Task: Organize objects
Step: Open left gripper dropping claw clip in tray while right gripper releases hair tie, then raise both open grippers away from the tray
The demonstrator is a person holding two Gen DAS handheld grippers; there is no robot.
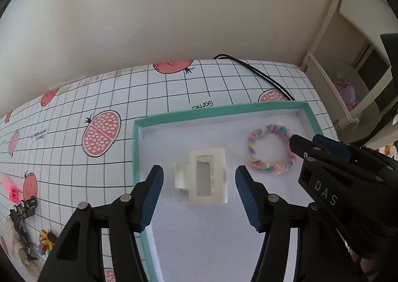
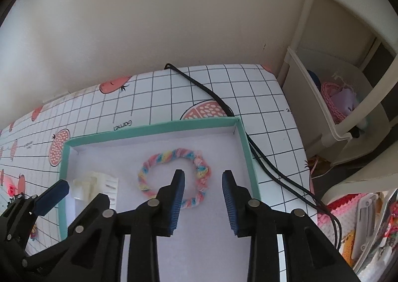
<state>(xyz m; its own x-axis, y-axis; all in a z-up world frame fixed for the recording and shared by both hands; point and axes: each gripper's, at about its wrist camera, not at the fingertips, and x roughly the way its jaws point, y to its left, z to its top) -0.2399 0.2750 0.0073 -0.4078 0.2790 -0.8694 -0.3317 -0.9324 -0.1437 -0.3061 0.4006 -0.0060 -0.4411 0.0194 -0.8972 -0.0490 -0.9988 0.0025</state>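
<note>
left tool (image 1: 199, 182) released over claw clip (image 1: 207, 176) | right tool (image 2: 203, 188) released, marked "DAS" | cloth (image 1: 74, 97) print "Garnet"

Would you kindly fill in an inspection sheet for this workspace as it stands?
Surface: table under grid cloth with fruit prints.
Job's things: white hair claw and pastel scrunchie lie apart inside the teal-rimmed box.
Clutter: small trinkets at the cloth's left edge.
Grippers: left gripper open, straddling the claw; right gripper open over the scrunchie.
Cables: black cable runs past the box's right side.
Surroundings: plain wall; white shelf unit holding pink items.
</note>
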